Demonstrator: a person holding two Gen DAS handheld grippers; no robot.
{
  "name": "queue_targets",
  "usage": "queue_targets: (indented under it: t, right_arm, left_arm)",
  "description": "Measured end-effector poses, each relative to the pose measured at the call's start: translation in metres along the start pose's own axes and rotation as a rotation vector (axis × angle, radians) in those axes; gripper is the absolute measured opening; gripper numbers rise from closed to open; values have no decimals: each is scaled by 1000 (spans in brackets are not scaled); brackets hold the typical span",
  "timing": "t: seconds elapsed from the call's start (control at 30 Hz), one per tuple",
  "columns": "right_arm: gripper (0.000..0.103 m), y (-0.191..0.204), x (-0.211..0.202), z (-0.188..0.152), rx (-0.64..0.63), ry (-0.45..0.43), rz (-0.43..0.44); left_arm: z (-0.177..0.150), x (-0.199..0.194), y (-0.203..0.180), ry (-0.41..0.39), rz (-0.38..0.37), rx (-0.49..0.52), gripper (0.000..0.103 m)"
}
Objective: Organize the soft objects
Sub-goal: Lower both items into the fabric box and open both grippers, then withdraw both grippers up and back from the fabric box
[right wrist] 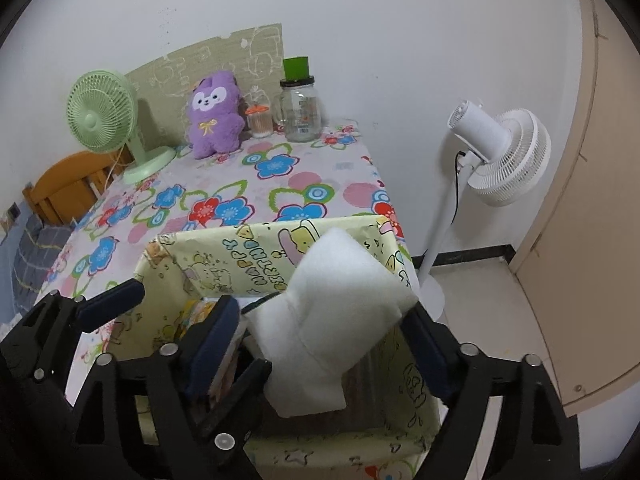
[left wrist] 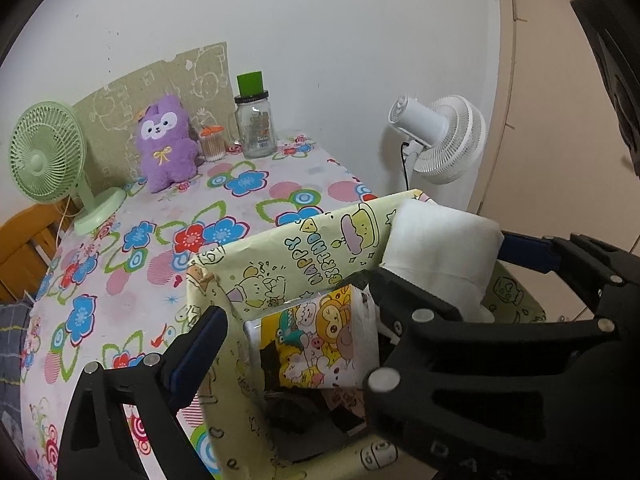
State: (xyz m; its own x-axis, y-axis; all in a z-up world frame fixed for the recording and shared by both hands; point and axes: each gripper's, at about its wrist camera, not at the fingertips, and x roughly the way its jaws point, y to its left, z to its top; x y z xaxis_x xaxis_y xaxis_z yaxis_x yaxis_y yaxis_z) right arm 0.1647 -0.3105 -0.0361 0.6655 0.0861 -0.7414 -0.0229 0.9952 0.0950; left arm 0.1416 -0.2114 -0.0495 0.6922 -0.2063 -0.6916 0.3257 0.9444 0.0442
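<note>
Pad (right wrist: 336,312), white and soft, sits gripped in the right gripper (right wrist: 320,328) jaws over the box (right wrist: 224,256); left gripper (left wrist: 360,280) jaws spread wide, empty, straddling the box wall.

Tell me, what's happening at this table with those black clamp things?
A person is tidying soft things with a two-finger gripper in each hand. The right gripper grips a white foam pad over a yellow cartoon-print box on the flowered tablecloth. The left gripper hangs open over the box's left side, holding nothing. A tissue pack already lies inside. A purple plush toy sits at the back of the table.
</note>
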Motion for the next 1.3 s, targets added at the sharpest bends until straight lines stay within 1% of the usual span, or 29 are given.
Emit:
queue_targets:
  t: [0.17,0.43,0.67,0.87,0.97,1.13,1.3]
  right_arm:
    - [98,5,-18,-4,-6,-37,-27]
    - [99,17,-44,-10,-23,-82,-40]
    - [100,31,-64,-16,-18,-128,-31]
    - [100,50,-81,-22,-14,-189,-32]
    - [100,60,-86,-25,-5,-206,-24]
    - [100,82,-91,-31,-7,-233,-14]
    - [100,100,-95,-35,1,-262,4]
  left_arm:
    - [-3,-15,2,-29,10,4,99]
    - [-11,-42,6,-70,28,-3,100]
    - [-18,-64,17,-108,47,-15,102]
    - [-26,-84,35,-145,78,-20,103]
    - [-32,-94,47,-164,98,-24,103]
    - [-42,-106,72,-187,121,-44,103]
    - [-54,-116,101,-204,164,-76,103]
